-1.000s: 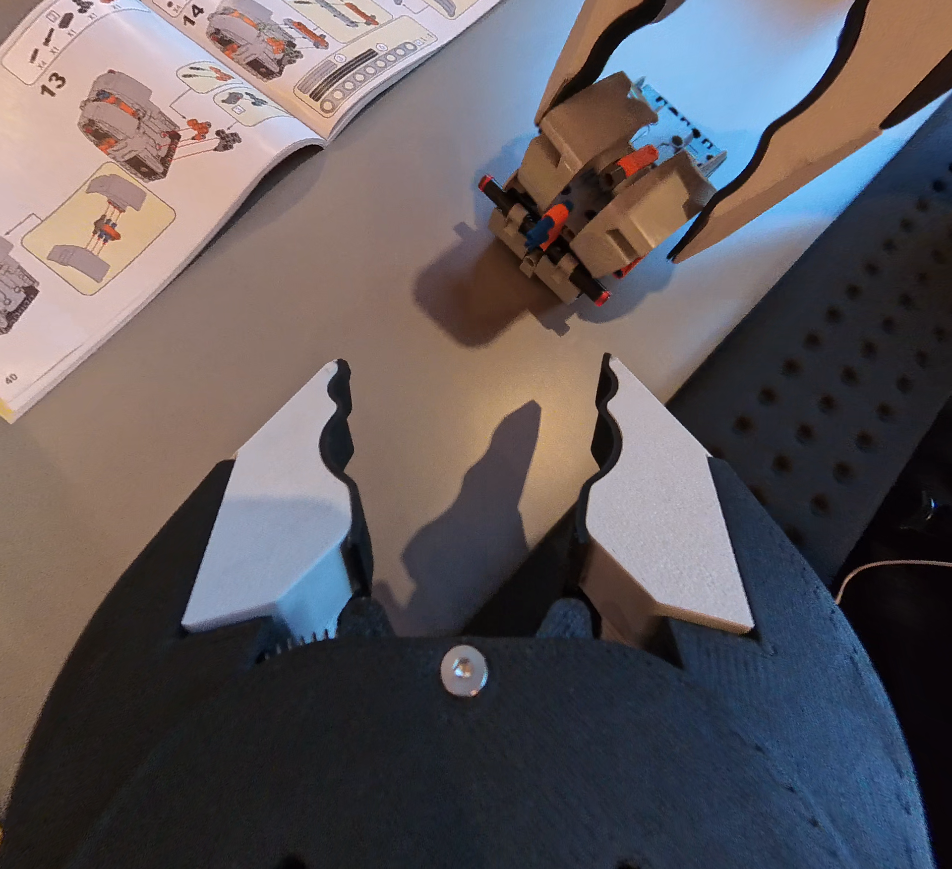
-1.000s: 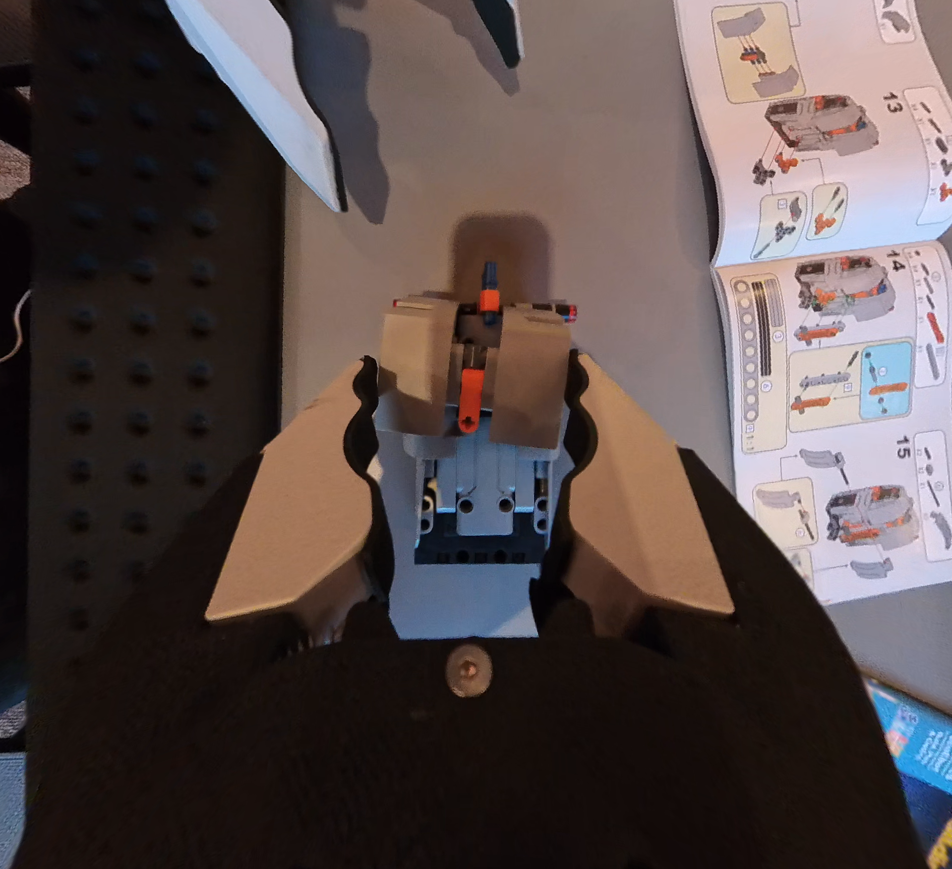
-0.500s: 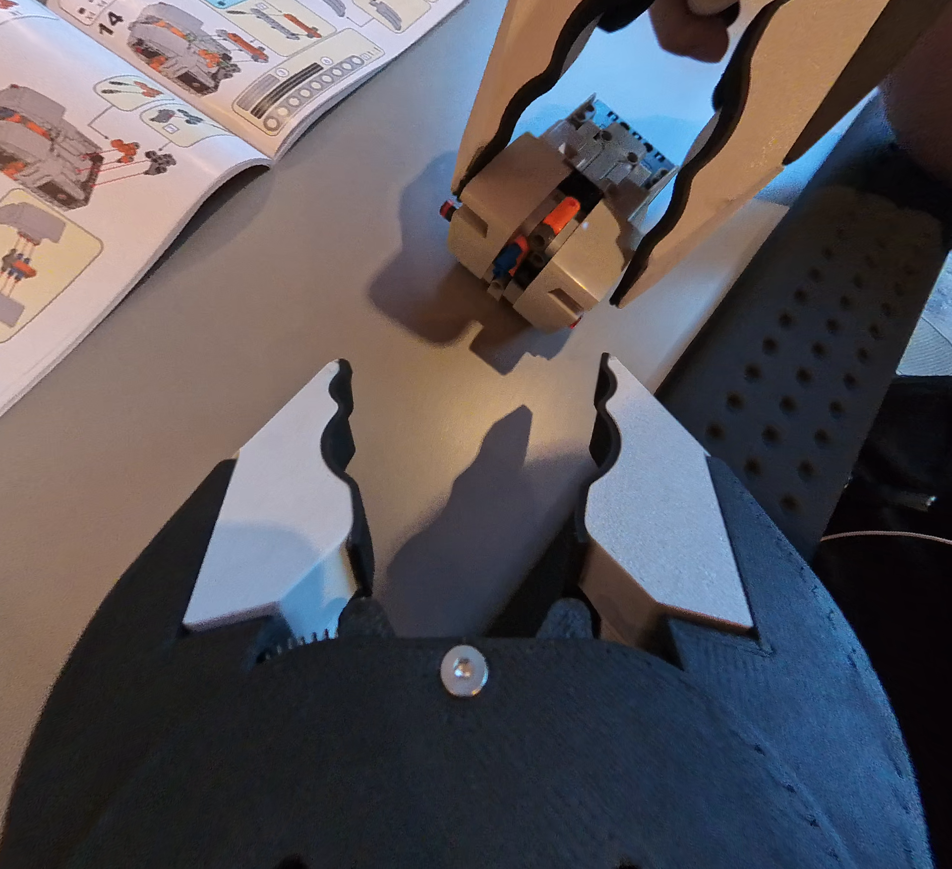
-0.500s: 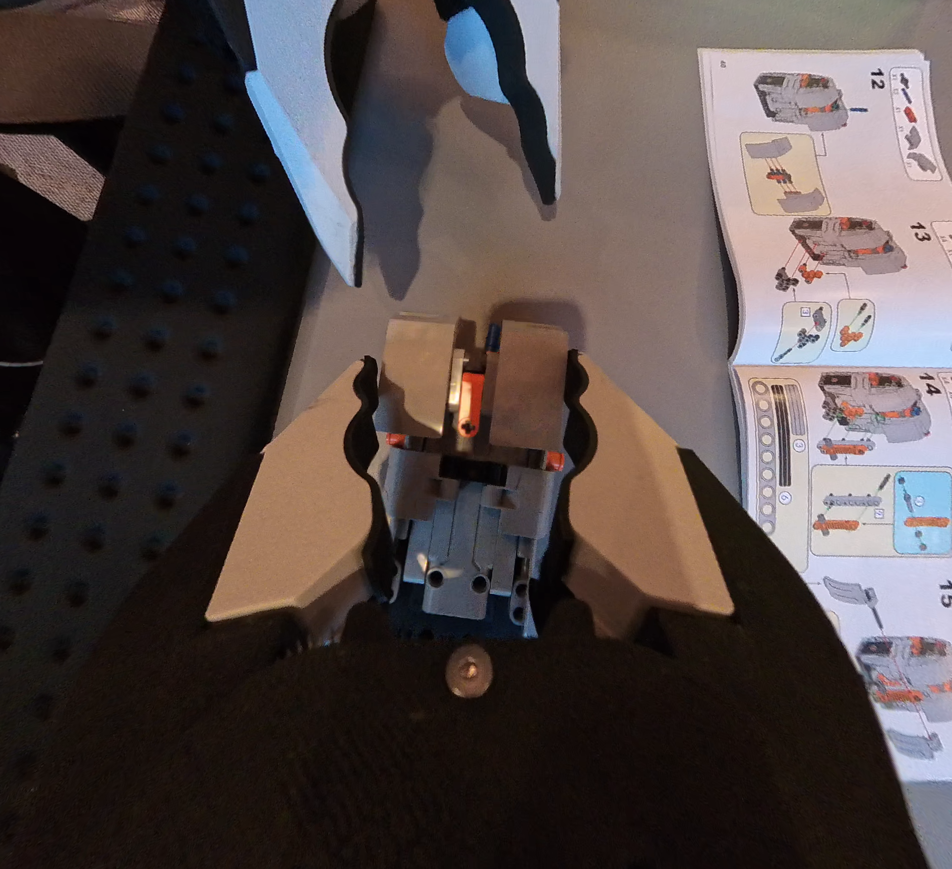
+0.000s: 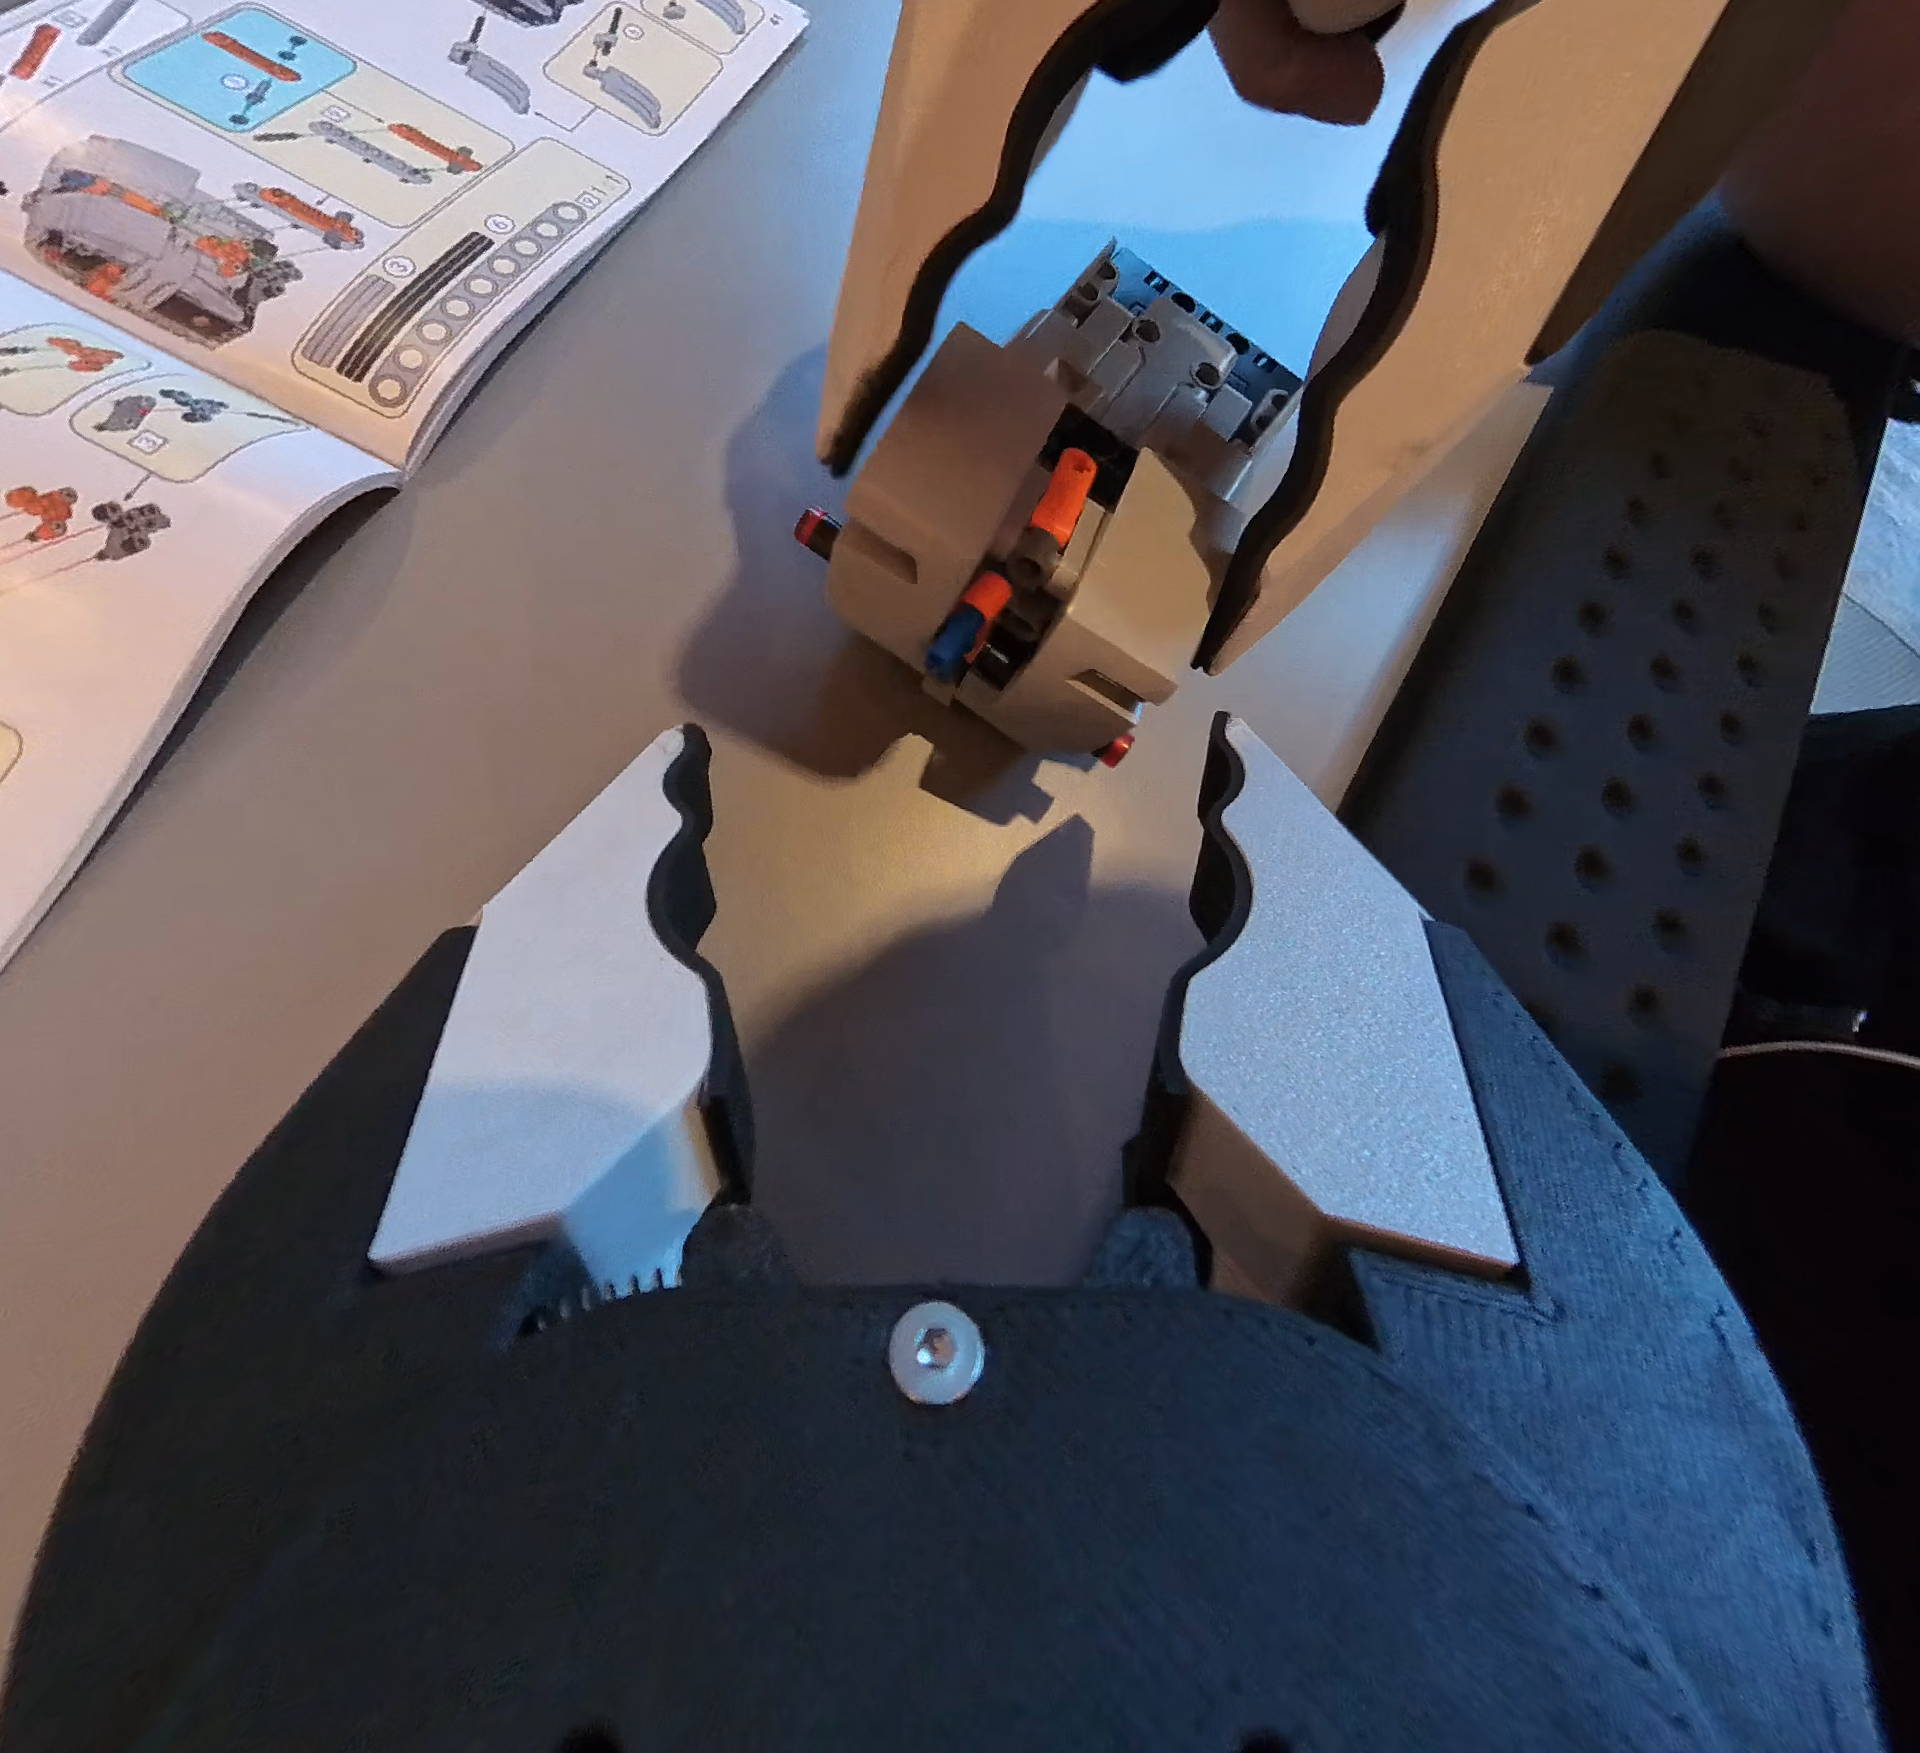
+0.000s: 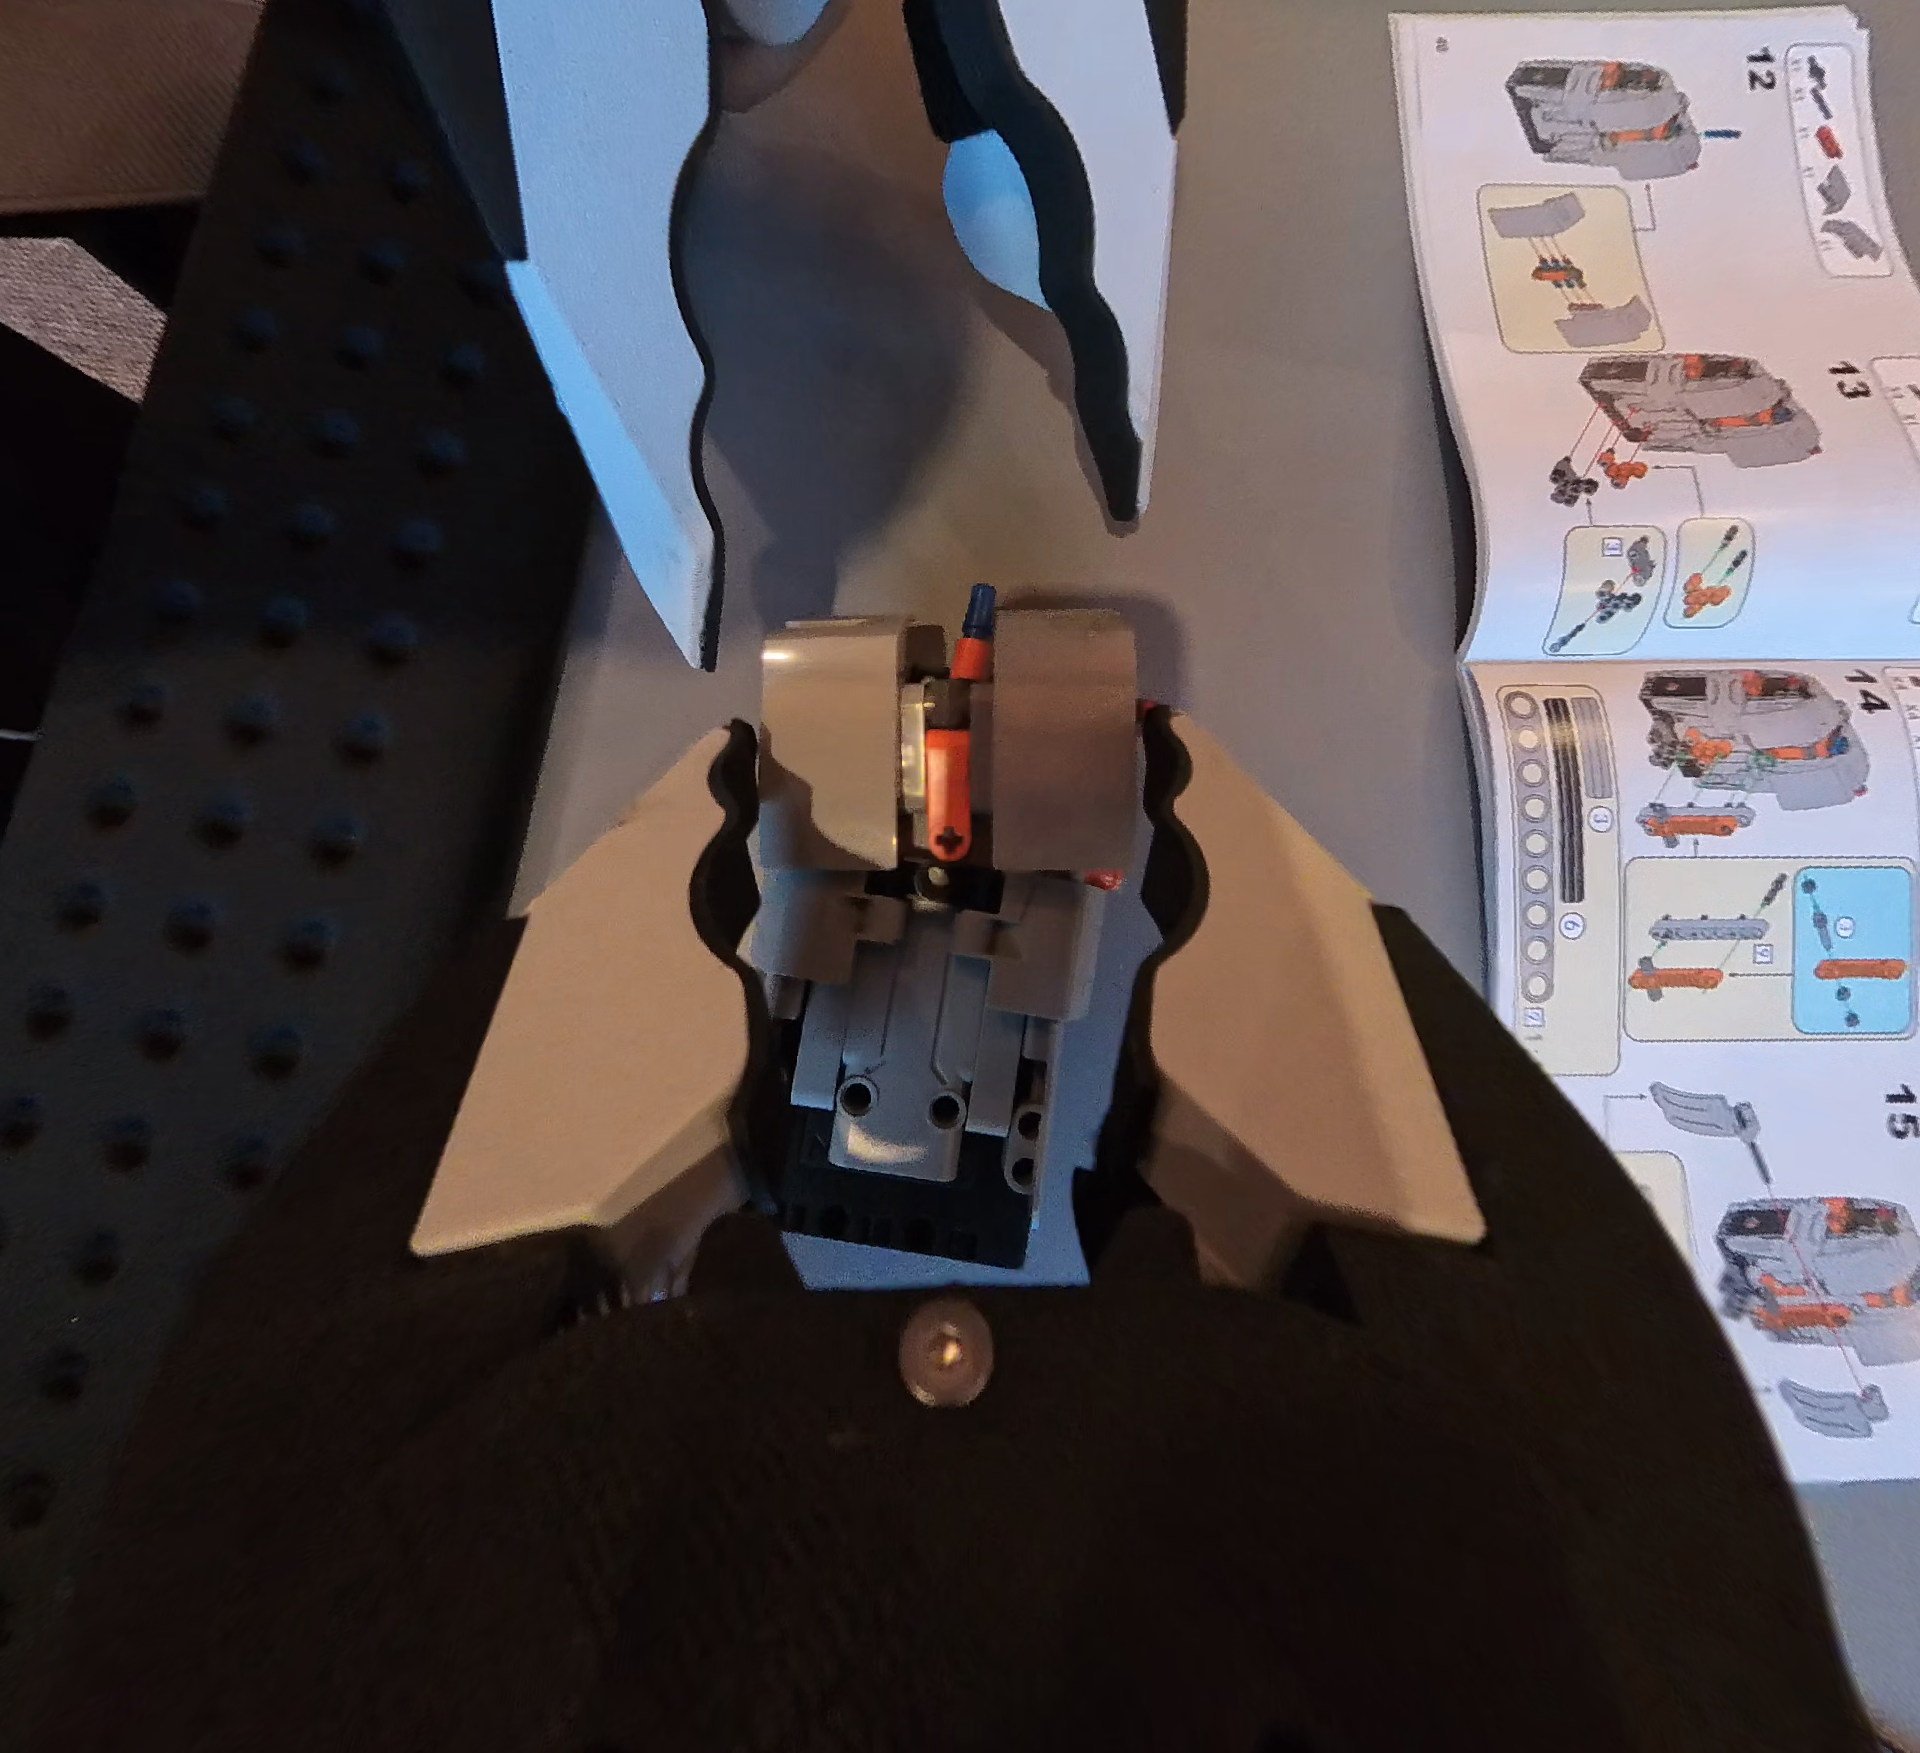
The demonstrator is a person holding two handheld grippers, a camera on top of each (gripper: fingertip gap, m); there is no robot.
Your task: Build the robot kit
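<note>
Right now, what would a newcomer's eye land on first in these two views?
The grey brick model with orange pins, clamped between the right gripper fingers on the grey table. Facing it, the left gripper hangs open and empty. An open instruction booklet lies beside them.

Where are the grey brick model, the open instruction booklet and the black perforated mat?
grey brick model [image 6: 940, 882], right wrist view, orange pin between its two grey shells.
instruction booklet [image 5: 312, 176], left wrist view, middle of the right-hand page.
black perforated mat [image 5: 1662, 716], left wrist view, holed top surface.
</note>
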